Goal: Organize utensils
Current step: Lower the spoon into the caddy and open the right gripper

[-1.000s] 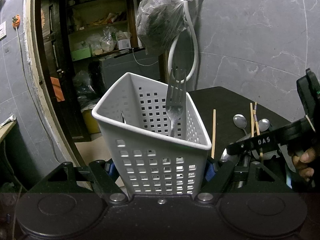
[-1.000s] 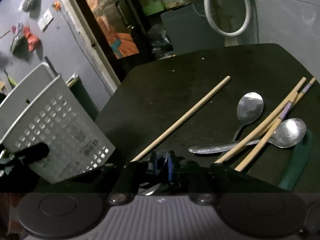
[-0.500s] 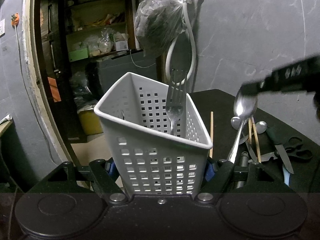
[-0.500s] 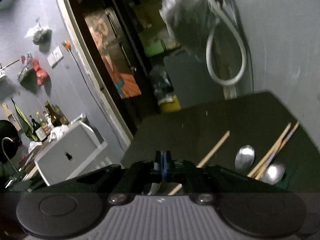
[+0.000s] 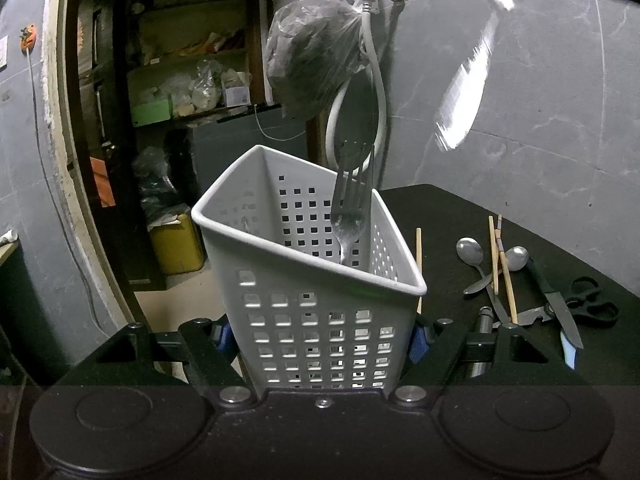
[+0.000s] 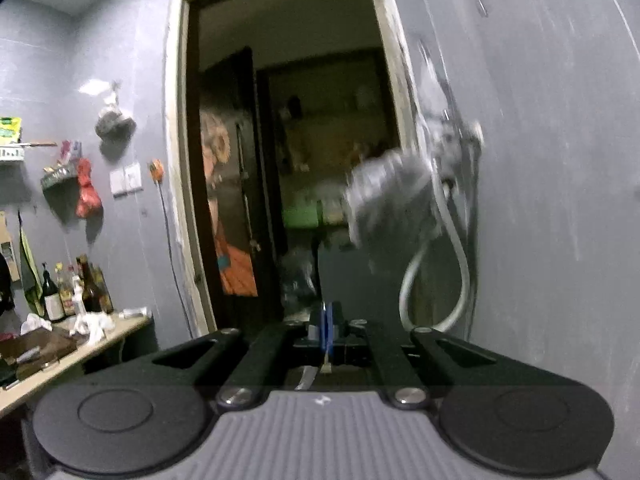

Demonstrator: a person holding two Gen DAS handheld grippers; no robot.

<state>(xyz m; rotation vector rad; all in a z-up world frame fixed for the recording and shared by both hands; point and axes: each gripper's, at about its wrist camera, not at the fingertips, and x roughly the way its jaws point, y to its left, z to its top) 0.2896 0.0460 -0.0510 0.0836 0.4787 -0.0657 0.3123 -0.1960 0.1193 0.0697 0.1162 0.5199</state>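
1. Your left gripper (image 5: 322, 334) is clamped on the white perforated utensil basket (image 5: 304, 280), one blue pad (image 5: 416, 344) pressed on each side wall, basket upright and filling the middle of the left wrist view.
2. A fork (image 5: 352, 216) stands in the basket, tines up, leaning on the far right wall.
3. Your right gripper (image 6: 326, 330) has its jaws drawn fully together, blue pads meeting; a thin bit of metal shows pinched just below them. The right wrist view is blurred and looks level at a doorway and grey wall, no table in sight.
4. In the left wrist view your right gripper is the dark shape at top right, high above the table, with a blurred shiny spoon (image 5: 472, 76) hanging down from it, bowl at the top.
5. On the black table (image 5: 448, 216), right of the basket: one single chopstick (image 5: 418, 256) just beside the basket, then two spoons (image 5: 470, 250) with a pair of chopsticks (image 5: 500, 264) lying across them.
6. Further right: a knife (image 5: 556, 304) and black-handled scissors (image 5: 588, 304), touching each other near the table edge.
7. Behind the basket, a plastic bag (image 5: 312, 68) hangs from a wall tap with a white hose (image 5: 376, 92) looped below.
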